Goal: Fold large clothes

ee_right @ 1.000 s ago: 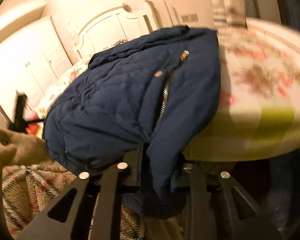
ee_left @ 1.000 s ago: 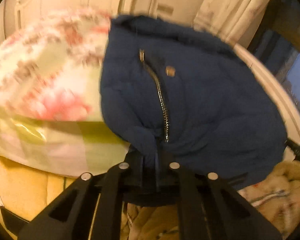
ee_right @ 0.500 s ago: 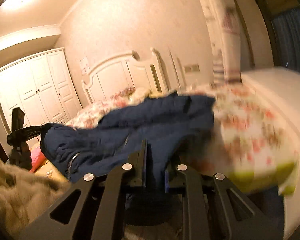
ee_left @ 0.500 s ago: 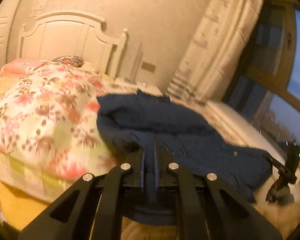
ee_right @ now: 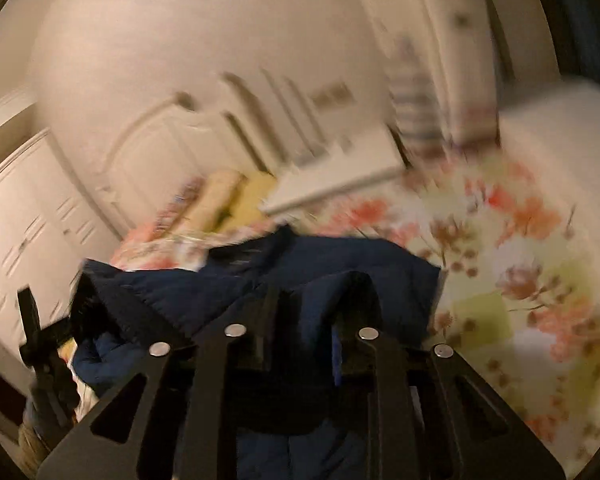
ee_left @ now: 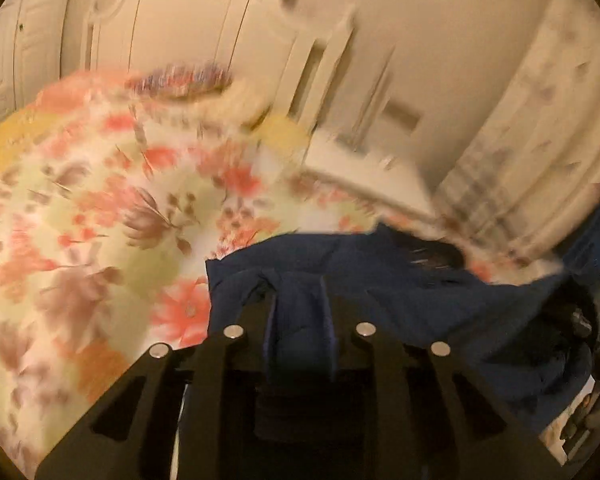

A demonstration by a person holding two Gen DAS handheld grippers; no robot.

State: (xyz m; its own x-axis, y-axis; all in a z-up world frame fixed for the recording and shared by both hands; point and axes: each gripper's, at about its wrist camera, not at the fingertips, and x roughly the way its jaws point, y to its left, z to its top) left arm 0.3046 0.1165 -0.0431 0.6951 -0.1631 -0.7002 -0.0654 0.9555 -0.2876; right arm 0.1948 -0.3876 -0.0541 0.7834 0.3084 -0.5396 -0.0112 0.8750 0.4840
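While both cameras are blurring, the navy jacket [ee_left: 380,288] is lying spread on the floral quilt [ee_left: 100,220], directly ahead of and below both grippers. A second ago it was hanging upright in front of the lenses with its zipper showing; half a second ago it was draping flatter; now it is sitting low and the zipper is out of sight.

Left gripper [ee_left: 299,300]: jaws are opening, with a fold of jacket fabric bunching between the fingers [ee_left: 260,316]. Pads are looking apart from the cloth rather than pressing it, though blur is making that hard to confirm. Earlier it was pinching the hem tight.

Right gripper [ee_right: 304,308]: jaws are also opening, jacket cloth [ee_right: 340,272] rising between the fingers [ee_right: 360,300] and humping over the tip on the right side. The fabric is looking loose there.

Quilt is extending to the left of the left gripper and to the right of the right gripper. White headboard [ee_left: 180,32] is sitting beyond, far ahead; curtain [ee_left: 540,140] is up and to the right in the left view. Black tripod [ee_right: 40,344] is standing at the far left of the right view.

No brand, label or readable writing is showing.
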